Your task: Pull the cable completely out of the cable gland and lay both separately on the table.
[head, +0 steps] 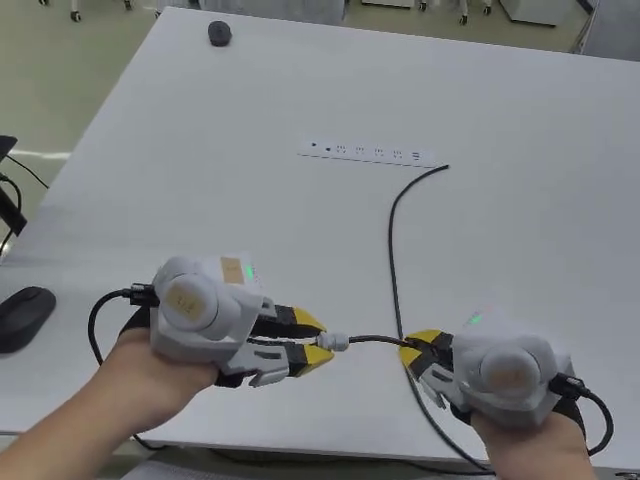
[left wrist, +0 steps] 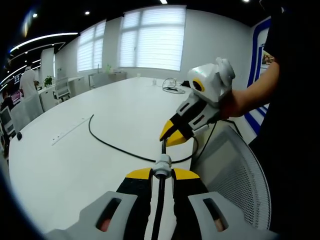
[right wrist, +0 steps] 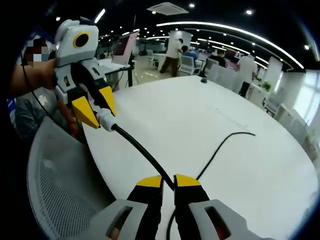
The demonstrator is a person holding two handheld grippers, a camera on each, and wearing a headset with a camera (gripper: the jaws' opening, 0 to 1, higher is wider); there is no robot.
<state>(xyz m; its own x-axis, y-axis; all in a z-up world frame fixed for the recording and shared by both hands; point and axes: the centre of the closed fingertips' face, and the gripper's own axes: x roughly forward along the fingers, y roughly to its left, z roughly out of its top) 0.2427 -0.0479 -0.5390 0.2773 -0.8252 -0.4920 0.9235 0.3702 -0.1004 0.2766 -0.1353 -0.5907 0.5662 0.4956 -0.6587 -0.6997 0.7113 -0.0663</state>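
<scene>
While the head view sets the left gripper (head: pixel 318 341) and the right gripper (head: pixel 410 350) tip to tip over the near edge of the white table (head: pixel 520 150), each gripper view gives the grip up close. The left gripper view has the left jaws clamped on the white gland (left wrist: pixel 162 163), its head poking just past the yellow tips, with a black strand running back between the jaws. The right gripper view has the right jaws pressed together on the black cable (right wrist: pixel 145 152), a short way from the gland, so the cable still sits in it. From the head view alone comes the cable's long run, curving away across the table to end near a white strip (head: pixel 368 153), and a dark mouse (head: pixel 22 315) at the left edge. A grey mesh chair (left wrist: pixel 230 165) stands under the grippers. The left gripper view faces bright windows (left wrist: pixel 155 37); the right one takes in desks, ceiling lights and standing people (right wrist: pixel 175 50)
</scene>
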